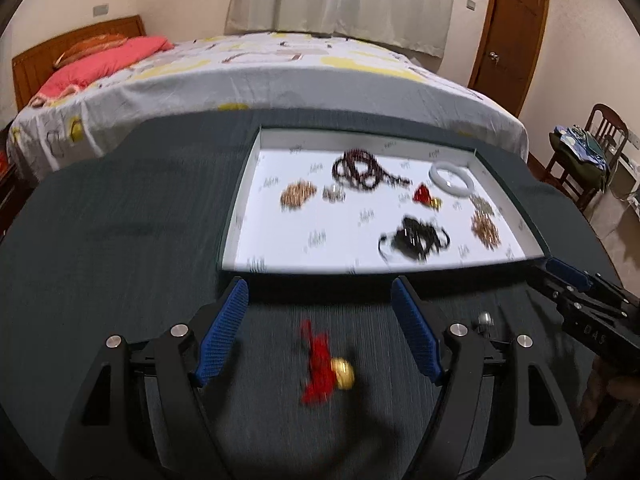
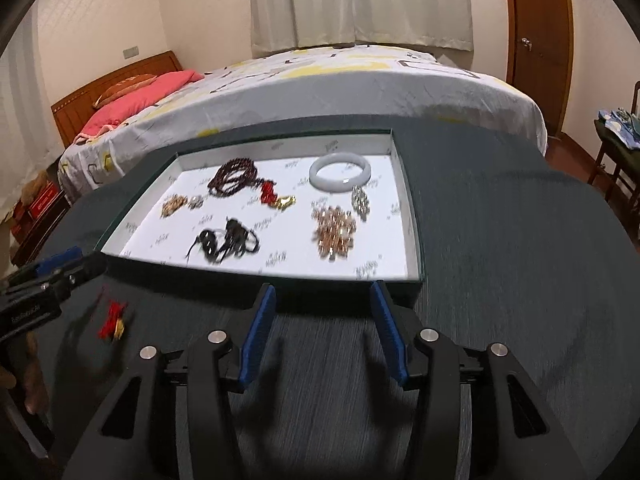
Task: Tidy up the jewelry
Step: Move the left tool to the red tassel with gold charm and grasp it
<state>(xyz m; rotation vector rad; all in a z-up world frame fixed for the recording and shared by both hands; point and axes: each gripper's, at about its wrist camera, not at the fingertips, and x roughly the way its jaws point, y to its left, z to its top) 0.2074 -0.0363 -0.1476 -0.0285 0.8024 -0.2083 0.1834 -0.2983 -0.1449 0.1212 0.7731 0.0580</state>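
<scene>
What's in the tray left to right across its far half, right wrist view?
Small gold-bead cluster → small silver cluster → dark red bead strand → red tassel charm with gold piece → white bangle, nearest the tray right wall.
</scene>
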